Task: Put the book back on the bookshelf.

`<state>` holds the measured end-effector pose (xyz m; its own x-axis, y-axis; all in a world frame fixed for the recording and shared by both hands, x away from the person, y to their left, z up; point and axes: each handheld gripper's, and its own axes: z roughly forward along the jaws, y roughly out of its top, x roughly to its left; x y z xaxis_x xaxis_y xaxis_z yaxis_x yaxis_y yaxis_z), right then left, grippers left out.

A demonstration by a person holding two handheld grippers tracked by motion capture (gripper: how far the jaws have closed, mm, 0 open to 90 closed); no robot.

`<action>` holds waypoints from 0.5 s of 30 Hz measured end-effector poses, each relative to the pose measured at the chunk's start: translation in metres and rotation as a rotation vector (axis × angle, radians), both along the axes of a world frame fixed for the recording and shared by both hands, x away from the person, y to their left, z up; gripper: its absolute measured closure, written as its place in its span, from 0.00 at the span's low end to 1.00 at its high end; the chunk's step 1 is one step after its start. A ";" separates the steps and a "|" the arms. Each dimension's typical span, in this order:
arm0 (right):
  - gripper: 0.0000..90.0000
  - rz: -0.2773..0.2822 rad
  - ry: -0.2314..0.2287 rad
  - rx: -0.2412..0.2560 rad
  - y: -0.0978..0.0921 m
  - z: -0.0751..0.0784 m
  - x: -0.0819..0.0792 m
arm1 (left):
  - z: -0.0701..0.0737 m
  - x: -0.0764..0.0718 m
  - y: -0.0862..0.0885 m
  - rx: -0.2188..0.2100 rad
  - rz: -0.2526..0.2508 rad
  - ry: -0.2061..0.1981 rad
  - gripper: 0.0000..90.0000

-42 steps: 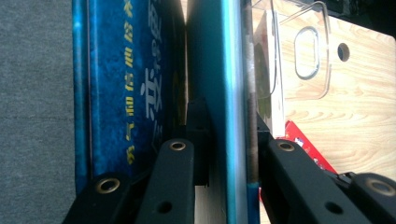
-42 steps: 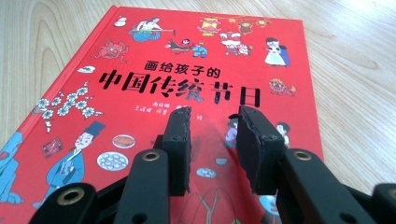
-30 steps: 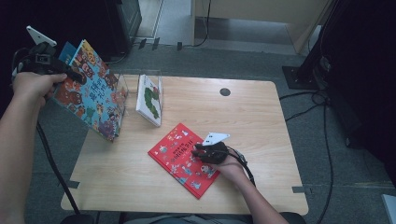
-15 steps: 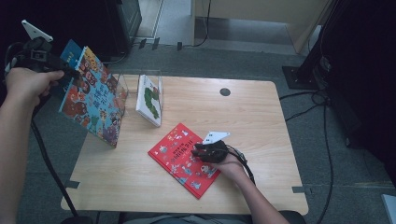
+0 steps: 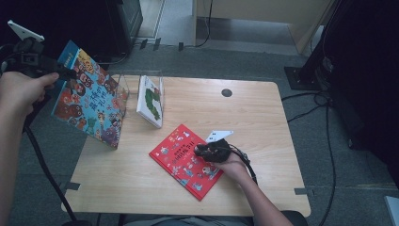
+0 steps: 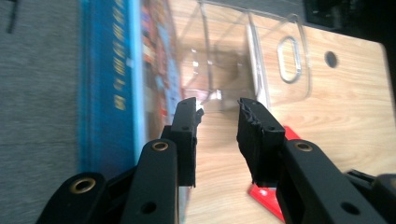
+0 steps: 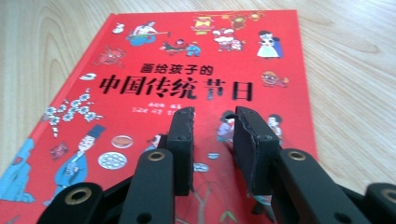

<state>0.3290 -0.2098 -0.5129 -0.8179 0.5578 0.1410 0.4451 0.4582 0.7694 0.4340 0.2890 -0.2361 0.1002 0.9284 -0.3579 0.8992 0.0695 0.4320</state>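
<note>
Two picture books are in play. The large blue hardcover picture book (image 5: 89, 101) is up on edge and tilted at the left rim of the pale wooden table (image 5: 263, 122), its lower corner near or on the table edge, just beside the clear acrylic book stand (image 5: 123, 84). It looks broad, stiff and fairly heavy for its thin boards, with a glossy cover that could slip. The best hold is probably deep over the spine edge rather than out at a corner.

The left gripper (image 5: 67, 73) meets that book at its upper left. In the left gripper view the left gripper's (image 6: 217, 109) jaws stand apart with the table showing between them, and the book (image 6: 112, 70) lies along the outside of one jaw. What bears its weight I cannot tell.

The flat red hardcover picture book (image 5: 183, 162) lies near the table's middle. The right gripper (image 5: 200, 150) hovers low over its cover with a moderate gap between the jaws, pinching nothing. A white book with a green caterpillar (image 5: 150, 101) already stands in the stand.
</note>
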 end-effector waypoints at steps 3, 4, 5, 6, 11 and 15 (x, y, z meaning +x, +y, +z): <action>0.78 -0.005 -0.012 -0.006 -0.003 0.002 0.002 | -0.004 -0.005 -0.008 0.003 -0.023 -0.002 0.75; 0.78 -0.005 -0.009 -0.004 -0.004 0.003 0.002 | -0.006 -0.007 -0.011 0.000 -0.030 -0.001 0.75; 0.78 -0.008 -0.005 -0.006 -0.004 0.004 0.002 | -0.008 -0.008 -0.013 0.003 -0.034 -0.002 0.75; 0.77 -0.009 -0.003 -0.002 -0.006 0.006 0.002 | -0.009 -0.010 -0.016 0.011 -0.040 -0.006 0.73; 0.76 0.000 -0.018 -0.014 -0.011 0.010 -0.003 | -0.015 -0.018 -0.027 0.003 -0.052 -0.015 0.70; 0.76 0.013 -0.019 -0.019 -0.014 0.014 -0.006 | -0.022 -0.025 -0.039 0.005 -0.088 -0.010 0.68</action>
<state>0.3225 -0.2241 -0.4984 -0.8276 0.5495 0.1150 0.4245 0.4785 0.7687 0.4088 0.2496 -0.2585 0.1849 0.9176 -0.3519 0.8975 -0.0118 0.4408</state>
